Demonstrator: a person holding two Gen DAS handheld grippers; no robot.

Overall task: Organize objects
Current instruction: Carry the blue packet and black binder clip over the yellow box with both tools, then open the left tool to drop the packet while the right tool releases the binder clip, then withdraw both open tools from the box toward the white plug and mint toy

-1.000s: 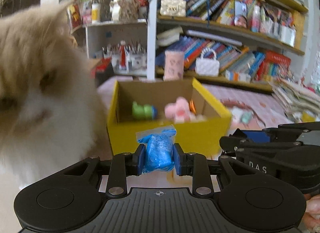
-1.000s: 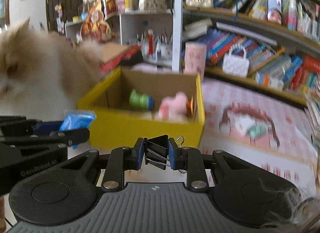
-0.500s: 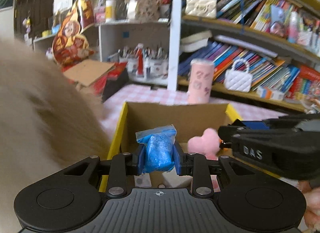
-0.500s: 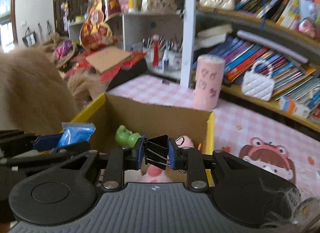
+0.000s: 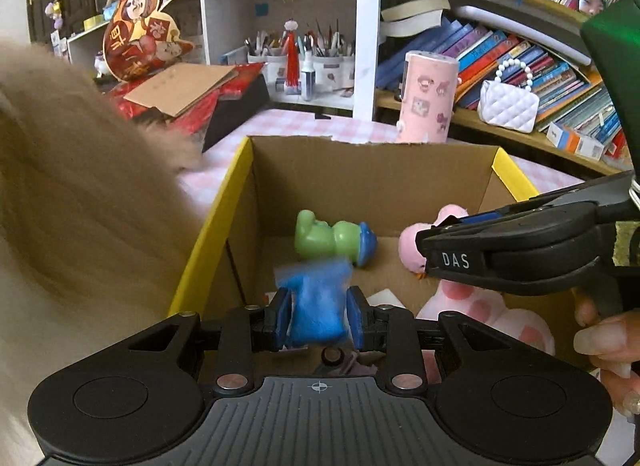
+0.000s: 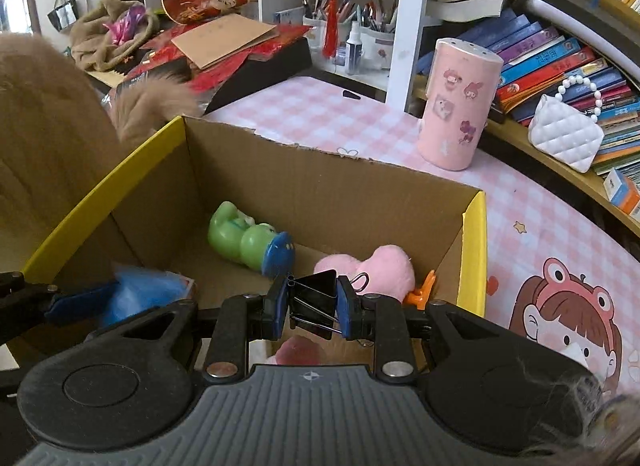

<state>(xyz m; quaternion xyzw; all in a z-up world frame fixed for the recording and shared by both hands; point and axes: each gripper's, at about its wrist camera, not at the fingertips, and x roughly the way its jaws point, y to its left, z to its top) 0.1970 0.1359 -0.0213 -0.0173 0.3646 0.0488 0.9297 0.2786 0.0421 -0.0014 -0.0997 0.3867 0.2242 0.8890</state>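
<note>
We've got both grippers over the box (image 6: 474,250), left one (image 5: 319,320) easing open around the blue bag (image 5: 318,306), right one (image 6: 313,304) clamped on a binder clip (image 6: 314,298).

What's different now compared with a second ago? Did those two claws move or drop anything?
Both claws moved forward from in front of the yellow box to over its open top. The left gripper has just been opening slightly; the blue bag, blurred, is between its pads. The right gripper stays clamped on the black binder clip. The green toy and pink plush lie in the box as before.
</note>
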